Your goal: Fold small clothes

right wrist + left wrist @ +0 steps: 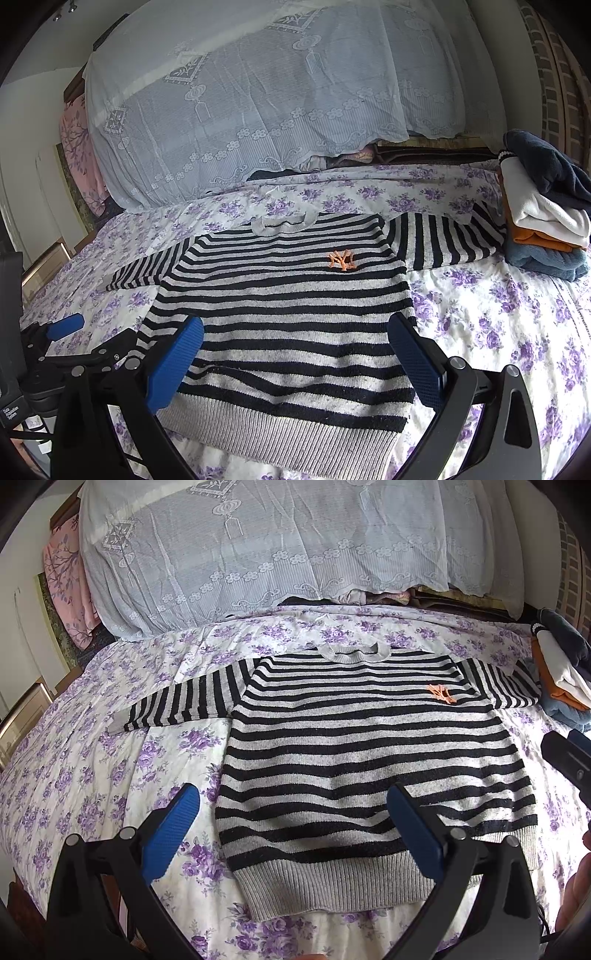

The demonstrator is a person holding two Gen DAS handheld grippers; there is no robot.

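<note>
1. Flat on floral bedspread (92, 775) — striped sweater (369, 746), front up, both sleeves spread sideways, grey hem nearest.
2. Left gripper (291, 834) low over hem's left corner, jaws wide apart, holding nothing.
3. Right gripper (295, 354) above hem — jaws likewise spread, empty.
4. Orange logo (341, 260) on chest.
5. Folded clothes stack (546, 221) just beside right sleeve end; lace-covered pile (258, 110) behind.

Sweater (369, 746) matt ribbed knit; bedsheet (92, 775) smooth printed cotton; lace cover (258, 546) sheer.
</note>
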